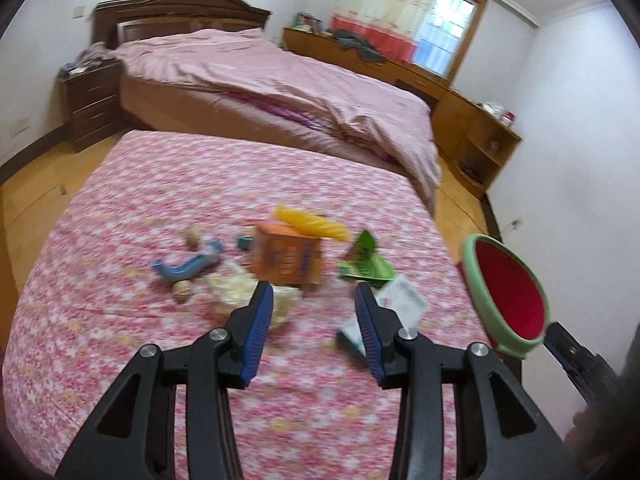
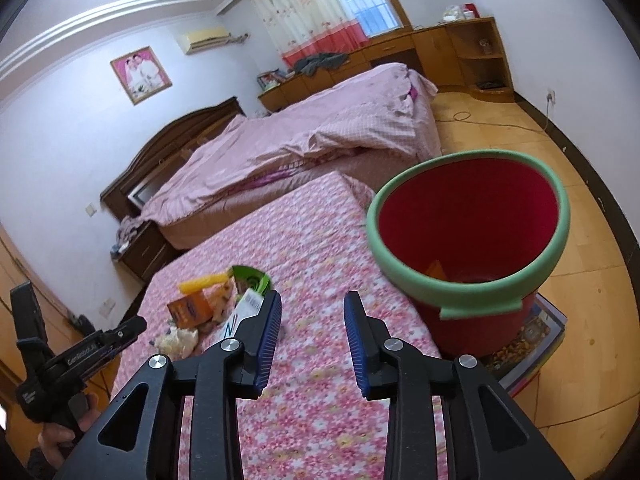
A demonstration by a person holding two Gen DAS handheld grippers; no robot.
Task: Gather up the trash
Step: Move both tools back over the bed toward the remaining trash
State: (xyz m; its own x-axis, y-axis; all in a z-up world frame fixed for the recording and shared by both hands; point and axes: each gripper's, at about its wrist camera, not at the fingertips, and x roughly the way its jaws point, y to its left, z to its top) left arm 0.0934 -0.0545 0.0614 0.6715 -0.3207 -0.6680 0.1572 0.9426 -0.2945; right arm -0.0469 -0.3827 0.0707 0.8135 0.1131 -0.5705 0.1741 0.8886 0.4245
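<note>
Light trash lies in a heap on the flowered bench (image 1: 120,208), with my bin (image 2: 468,240) at its right edge.

Both my left gripper (image 1: 314,300) and right gripper (image 2: 312,308) are released and empty. The orange box (image 1: 286,258) looks stiff and light; I would take it by its flat sides. The wrappers (image 1: 364,262) and paper (image 1: 240,288) look soft and may slip. The cloth is soft; behind stands a bed (image 1: 260,76), on a wood floor (image 2: 592,280).
</note>
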